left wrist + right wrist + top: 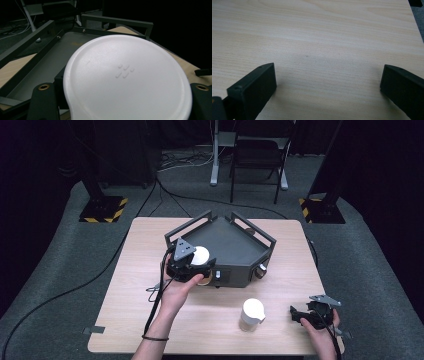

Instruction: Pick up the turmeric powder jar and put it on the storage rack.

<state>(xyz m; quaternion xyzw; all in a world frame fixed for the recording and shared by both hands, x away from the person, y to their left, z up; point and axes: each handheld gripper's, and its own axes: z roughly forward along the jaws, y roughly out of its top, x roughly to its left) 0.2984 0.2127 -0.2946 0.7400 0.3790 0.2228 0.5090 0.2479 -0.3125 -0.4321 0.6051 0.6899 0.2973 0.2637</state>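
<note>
Left gripper pinching white foam lid above front edge of dark metal tray, right gripper jaws spread, resting on wooden table, white foam cup upright nearby.

A lab or test studio: black curtains wall in grey carpet, 2 black stand bases with yellow-black hazard stripes sit at upper left and right, and cables trail around a light wooden table.
</note>
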